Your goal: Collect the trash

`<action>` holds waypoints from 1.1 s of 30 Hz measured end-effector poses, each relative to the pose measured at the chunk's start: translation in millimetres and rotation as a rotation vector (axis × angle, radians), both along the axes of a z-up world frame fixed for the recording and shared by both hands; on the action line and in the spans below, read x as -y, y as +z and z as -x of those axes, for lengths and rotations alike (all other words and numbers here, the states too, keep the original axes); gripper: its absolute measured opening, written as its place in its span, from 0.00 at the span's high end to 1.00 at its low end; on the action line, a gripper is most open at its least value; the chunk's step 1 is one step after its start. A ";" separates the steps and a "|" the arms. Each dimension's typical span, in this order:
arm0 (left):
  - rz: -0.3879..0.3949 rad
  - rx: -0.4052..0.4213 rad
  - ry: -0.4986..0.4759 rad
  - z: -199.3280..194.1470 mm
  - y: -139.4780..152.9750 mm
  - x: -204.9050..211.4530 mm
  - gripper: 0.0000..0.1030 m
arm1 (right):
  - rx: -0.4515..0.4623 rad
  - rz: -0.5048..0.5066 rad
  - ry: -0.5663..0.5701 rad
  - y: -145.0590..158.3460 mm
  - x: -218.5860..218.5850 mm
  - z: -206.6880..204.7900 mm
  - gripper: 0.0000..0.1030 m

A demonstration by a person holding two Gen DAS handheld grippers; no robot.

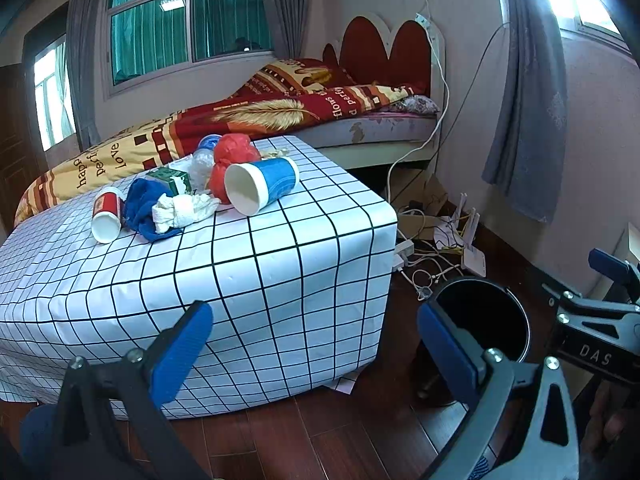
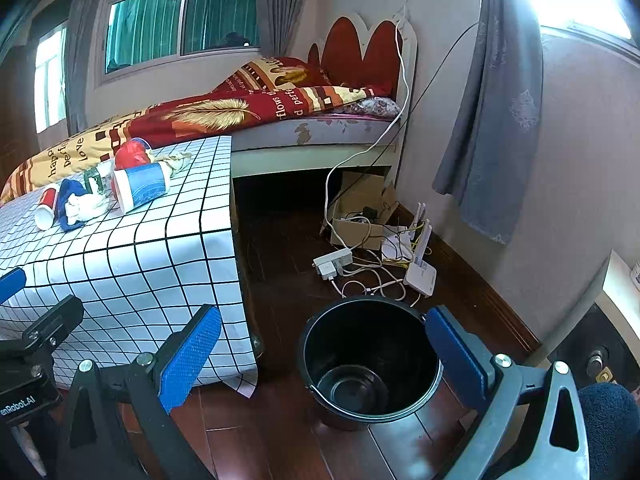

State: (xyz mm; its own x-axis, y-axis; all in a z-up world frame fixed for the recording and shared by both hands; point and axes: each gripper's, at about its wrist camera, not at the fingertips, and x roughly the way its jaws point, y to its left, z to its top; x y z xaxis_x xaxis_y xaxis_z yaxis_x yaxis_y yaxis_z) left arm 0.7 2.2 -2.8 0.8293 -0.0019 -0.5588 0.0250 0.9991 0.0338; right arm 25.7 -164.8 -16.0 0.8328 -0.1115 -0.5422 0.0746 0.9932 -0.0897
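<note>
Both grippers, the left gripper and right gripper, hang spread and empty; trash, led by a blue paper cup, clusters toward the checked table's far edge, the black bucket waiting empty by its corner.

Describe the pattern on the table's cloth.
White with a black grid of squares on the tablecloth; clearest in the left wrist view.

A home bedroom: a bed with quilt, curtained windows
</note>
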 end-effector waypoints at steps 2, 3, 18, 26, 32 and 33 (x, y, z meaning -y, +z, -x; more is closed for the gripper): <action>0.002 0.000 -0.001 0.1 -0.1 -0.2 0.00 | 0.002 0.002 0.001 0.2 -1.9 2.9 0.00; 0.002 0.000 -0.001 0.3 -0.1 -0.2 0.00 | 0.001 0.001 0.002 0.1 -1.4 2.8 0.00; 0.001 -0.003 -0.001 -0.2 -0.2 0.3 0.00 | 0.003 0.003 -0.001 0.3 -1.6 2.5 0.00; 0.006 -0.005 0.000 -0.9 -1.6 1.1 0.00 | 0.002 0.001 -0.002 1.6 0.1 2.1 0.00; 0.004 -0.004 -0.001 -0.7 -1.4 1.0 0.00 | 0.003 0.001 -0.003 1.5 0.0 2.2 0.00; 0.005 -0.003 -0.002 -0.3 -0.7 0.4 0.00 | 0.003 0.001 -0.003 1.6 0.3 1.9 0.00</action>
